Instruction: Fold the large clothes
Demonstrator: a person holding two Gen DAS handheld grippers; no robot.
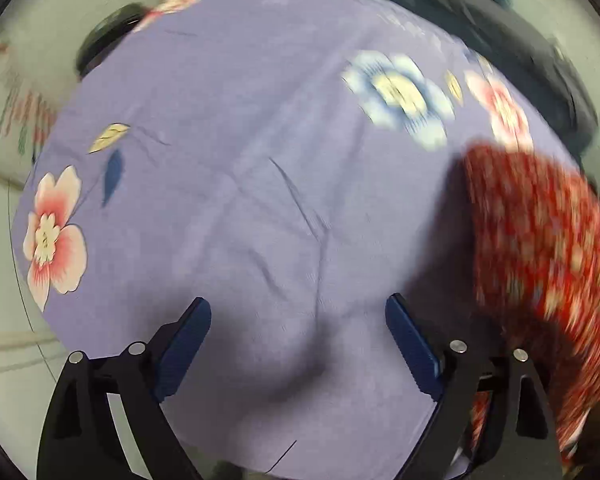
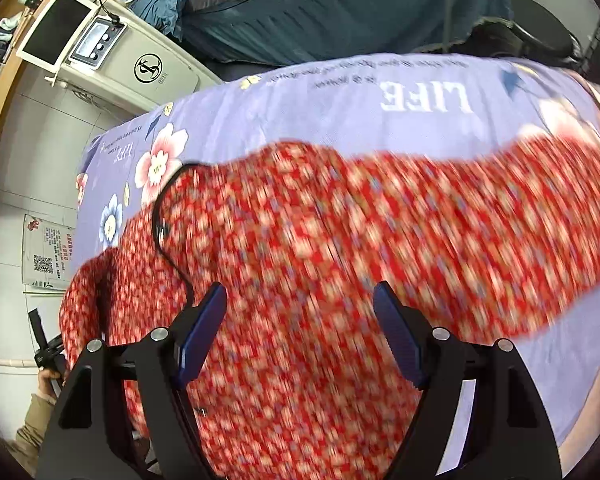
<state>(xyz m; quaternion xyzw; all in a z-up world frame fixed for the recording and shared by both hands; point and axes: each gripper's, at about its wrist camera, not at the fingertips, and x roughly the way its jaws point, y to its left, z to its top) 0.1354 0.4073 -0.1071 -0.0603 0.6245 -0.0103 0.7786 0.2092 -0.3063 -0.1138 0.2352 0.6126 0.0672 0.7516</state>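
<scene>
Since the red garment (image 2: pixel 320 240) looks soft and limp, lying across the purple sheet (image 1: pixel 240 160), we judge an edge best to pinch; both our left gripper (image 1: pixel 298 344) and right gripper (image 2: pixel 300 336) stand spread, empty.

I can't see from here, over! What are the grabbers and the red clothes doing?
Left gripper open over lilac sheet, holding nothing. Right gripper open above red floral garment. Garment spread out, unfolded. Nothing blocking.

Matt cloth garment (image 2: pixel 340 240), sheet (image 1: pixel 240 160)
</scene>
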